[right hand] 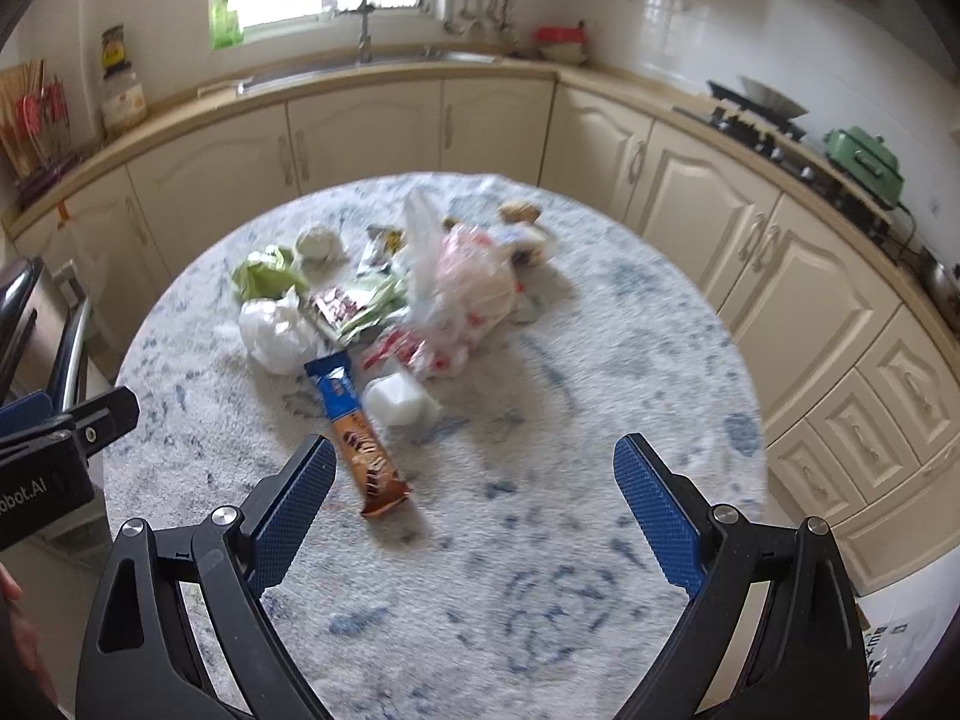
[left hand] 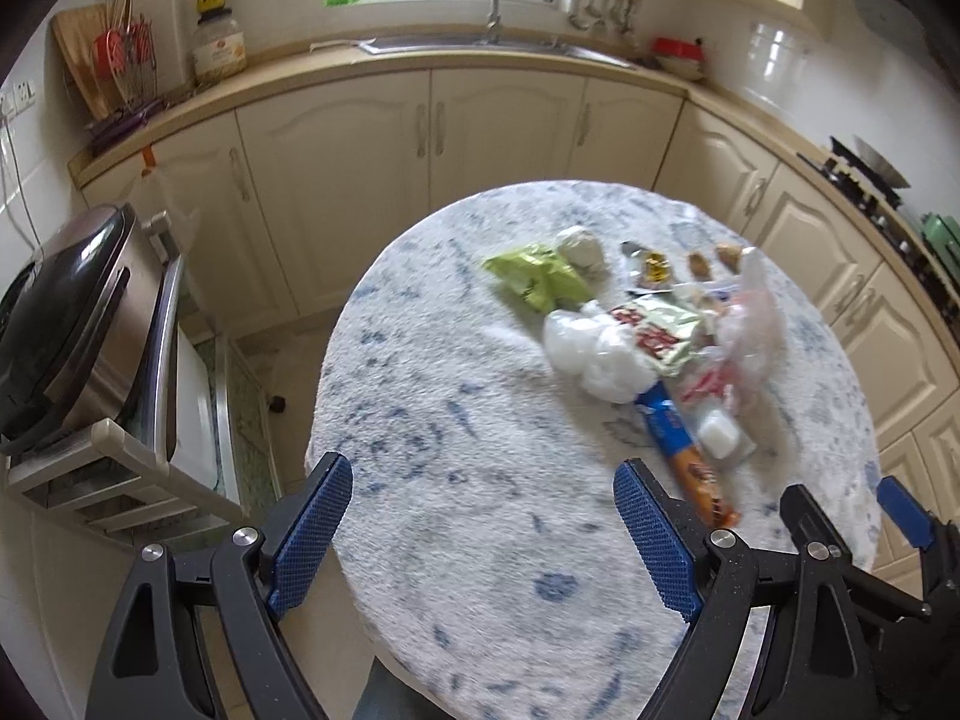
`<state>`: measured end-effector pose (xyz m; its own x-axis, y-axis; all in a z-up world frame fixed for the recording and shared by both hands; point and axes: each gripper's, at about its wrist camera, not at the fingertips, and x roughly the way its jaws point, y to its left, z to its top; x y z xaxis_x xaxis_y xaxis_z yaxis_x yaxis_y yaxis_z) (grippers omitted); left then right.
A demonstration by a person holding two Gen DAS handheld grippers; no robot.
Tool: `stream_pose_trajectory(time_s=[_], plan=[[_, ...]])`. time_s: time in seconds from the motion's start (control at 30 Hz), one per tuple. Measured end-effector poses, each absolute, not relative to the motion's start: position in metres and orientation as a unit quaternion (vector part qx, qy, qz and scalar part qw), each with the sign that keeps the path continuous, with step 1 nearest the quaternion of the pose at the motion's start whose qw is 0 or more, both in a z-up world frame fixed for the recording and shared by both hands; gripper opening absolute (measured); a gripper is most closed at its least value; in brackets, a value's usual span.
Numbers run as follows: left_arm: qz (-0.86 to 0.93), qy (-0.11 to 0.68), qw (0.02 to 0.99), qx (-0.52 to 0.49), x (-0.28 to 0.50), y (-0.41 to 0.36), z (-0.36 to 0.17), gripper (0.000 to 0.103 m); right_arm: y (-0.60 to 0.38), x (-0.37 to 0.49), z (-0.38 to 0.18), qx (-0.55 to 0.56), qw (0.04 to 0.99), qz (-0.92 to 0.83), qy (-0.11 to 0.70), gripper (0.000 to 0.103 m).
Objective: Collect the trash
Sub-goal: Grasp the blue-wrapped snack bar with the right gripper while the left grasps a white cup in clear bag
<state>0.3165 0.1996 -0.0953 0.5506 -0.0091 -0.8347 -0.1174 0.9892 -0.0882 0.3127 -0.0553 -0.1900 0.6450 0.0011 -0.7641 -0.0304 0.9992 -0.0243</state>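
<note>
Hovering above the near edge of the round, blue-flecked table (right hand: 540, 540), the right gripper (right hand: 474, 516) and the left gripper (left hand: 486, 528) both stand wide apart, holding and touching nothing. Writing ending "obot.AI" shows on the left gripper's body at the right view's edge. The trash (right hand: 384, 306) lies heaped toward the table's far edge: a clear plastic bag (right hand: 468, 276), crumpled white plastic (right hand: 273, 330), a green wrapper (right hand: 264, 276), and nearest, a blue-and-orange snack wrapper (right hand: 360, 438), its print unreadable.
</note>
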Motion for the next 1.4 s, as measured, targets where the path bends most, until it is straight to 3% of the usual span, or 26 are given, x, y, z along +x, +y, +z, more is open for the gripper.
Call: stream_pose_trajectory(time_s=[0.3,0.4,0.5,0.63,0.67,0.77,1.13,1.4], plan=[[0.054,0.511,0.853,-0.089,0.359,0.228,-0.143,0.086,-0.017,0.356,-0.236,-0.046,0.878,0.038,0.476,0.094],[0.056,0.517,0.849,-0.092,0.365,0.233,-0.154,0.085,-0.01,0.364,-0.246,-0.047,0.873,0.042,0.484,0.087],[0.053,0.526,0.844,-0.093,0.372,0.233,-0.163,0.085,-0.006,0.366,-0.251,-0.043,0.874,0.048,0.482,0.074],[0.048,0.535,0.838,-0.098,0.373,0.229,-0.172,0.086,-0.011,0.36,-0.25,-0.013,0.873,0.075,0.481,0.026],[0.046,0.536,0.837,-0.099,0.372,0.227,-0.172,0.086,-0.012,0.358,-0.249,-0.011,0.873,0.076,0.481,0.023],[0.036,0.538,0.836,-0.099,0.37,0.218,-0.171,0.086,-0.017,0.349,-0.246,-0.012,0.875,0.08,0.478,0.019],[0.004,0.531,0.844,-0.078,0.357,0.162,-0.153,0.086,-0.085,0.313,-0.202,0.049,0.902,0.069,0.424,0.019],[-0.04,0.54,0.839,-0.057,0.373,0.1,-0.154,0.086,-0.159,0.311,-0.205,0.084,0.903,-0.01,0.421,0.019]])
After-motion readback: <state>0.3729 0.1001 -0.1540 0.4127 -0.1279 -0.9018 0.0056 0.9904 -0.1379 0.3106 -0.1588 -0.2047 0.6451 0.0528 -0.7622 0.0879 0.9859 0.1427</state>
